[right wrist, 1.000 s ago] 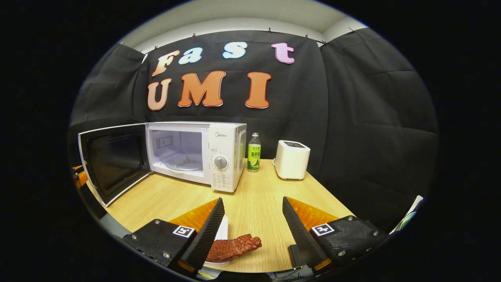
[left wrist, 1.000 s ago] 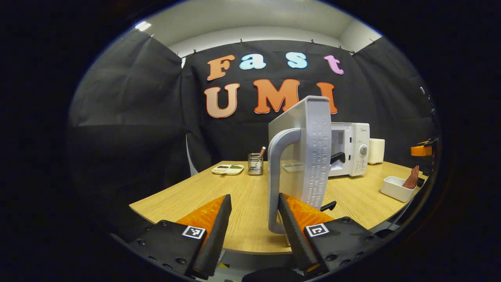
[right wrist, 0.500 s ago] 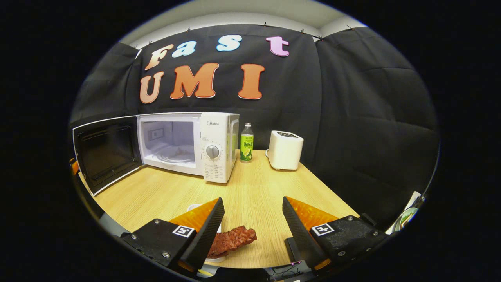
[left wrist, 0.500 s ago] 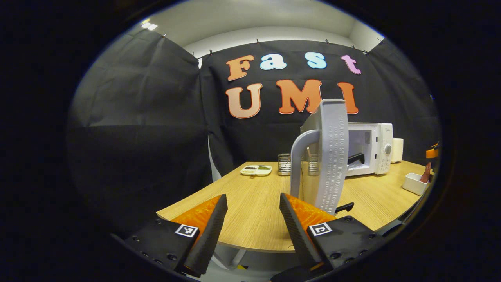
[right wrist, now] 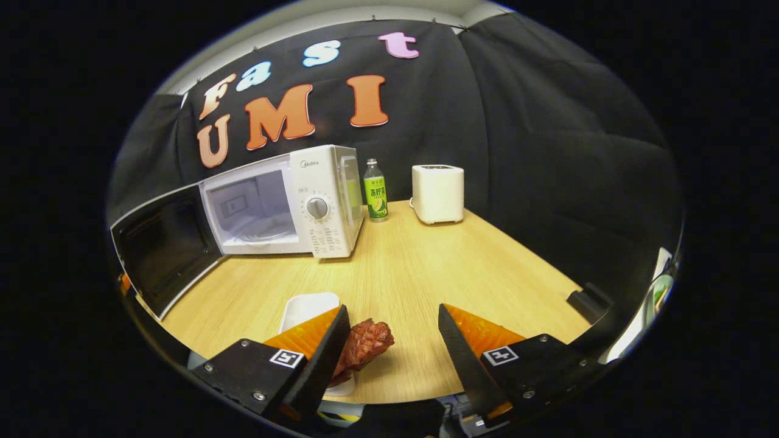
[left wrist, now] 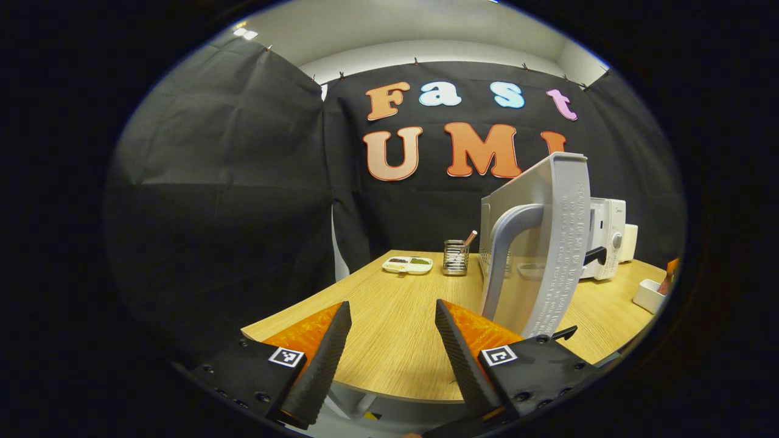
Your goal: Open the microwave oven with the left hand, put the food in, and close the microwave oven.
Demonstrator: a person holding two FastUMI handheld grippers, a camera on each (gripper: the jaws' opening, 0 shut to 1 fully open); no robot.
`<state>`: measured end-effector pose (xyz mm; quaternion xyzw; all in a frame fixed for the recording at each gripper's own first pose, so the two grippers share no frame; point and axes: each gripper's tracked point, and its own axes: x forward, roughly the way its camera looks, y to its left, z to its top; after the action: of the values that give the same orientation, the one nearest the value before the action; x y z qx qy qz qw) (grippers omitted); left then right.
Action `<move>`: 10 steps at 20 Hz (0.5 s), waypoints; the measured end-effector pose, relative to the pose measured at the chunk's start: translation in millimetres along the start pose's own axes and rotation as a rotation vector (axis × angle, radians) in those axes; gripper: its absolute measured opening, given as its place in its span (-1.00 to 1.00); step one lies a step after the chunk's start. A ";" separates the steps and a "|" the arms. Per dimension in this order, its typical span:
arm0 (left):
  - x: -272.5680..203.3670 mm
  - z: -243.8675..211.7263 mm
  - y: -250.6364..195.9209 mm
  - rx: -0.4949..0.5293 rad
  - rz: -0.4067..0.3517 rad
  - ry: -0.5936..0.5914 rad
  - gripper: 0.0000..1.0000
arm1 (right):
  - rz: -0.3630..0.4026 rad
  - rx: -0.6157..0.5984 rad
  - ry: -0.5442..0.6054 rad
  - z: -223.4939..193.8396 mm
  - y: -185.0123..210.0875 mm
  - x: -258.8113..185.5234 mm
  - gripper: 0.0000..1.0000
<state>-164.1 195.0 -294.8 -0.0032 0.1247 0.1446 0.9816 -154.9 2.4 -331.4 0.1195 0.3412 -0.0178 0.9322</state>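
In the right gripper view the white microwave (right wrist: 316, 204) stands with its door (right wrist: 164, 249) swung wide open and its cavity lit. A reddish-brown piece of food (right wrist: 365, 342) leans out of a small white dish (right wrist: 307, 307) at the table's near edge. My right gripper (right wrist: 392, 310) hovers open over it, the food just beside its left finger. In the left gripper view the door (left wrist: 548, 255) shows edge-on with its grey handle (left wrist: 505, 255). My left gripper (left wrist: 389, 304) is open, left of the handle and apart from it.
A green bottle (right wrist: 375, 191) and a white toaster (right wrist: 437, 193) stand right of the microwave. A metal cutlery holder (left wrist: 455, 257) and a small condiment plate (left wrist: 406, 264) sit at the far side of the wooden table (left wrist: 389, 340). A black object (right wrist: 587, 298) lies at its right edge.
My left gripper has come away from the door handle, which now stands to its right. My right gripper has tilted down over the food and dish.
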 end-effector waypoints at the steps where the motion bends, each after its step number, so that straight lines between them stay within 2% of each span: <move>1: 0.2 1.2 0.2 0.004 0.001 -0.001 0.73 | 0.024 0.054 0.020 -3.9 2.3 0.3 0.78; 4: 1.8 3.3 0.7 0.011 0.002 -0.002 0.73 | 0.078 0.226 0.073 -13.9 8.4 -3.8 0.45; 5: 2.3 3.5 0.6 0.009 0.003 0.001 0.80 | 0.095 0.281 0.082 -15.4 9.5 -5.9 0.39; 8: 9.5 3.5 -2.6 0.006 0.005 0.012 0.75 | 0.133 0.407 0.075 -14.6 10.2 -5.9 0.06; 9: 15.3 3.1 -6.0 0.007 0.007 0.016 0.81 | 0.150 0.444 0.080 -15.9 13.2 -4.9 0.00; 10: 17.9 3.4 -6.4 0.009 0.008 0.017 0.75 | 0.169 0.469 0.094 -19.3 17.7 -3.2 -0.13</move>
<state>-144.8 194.1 -296.2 0.0006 0.1337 0.1481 0.9799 -167.5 24.0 -339.9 0.3612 0.3594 -0.0130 0.8603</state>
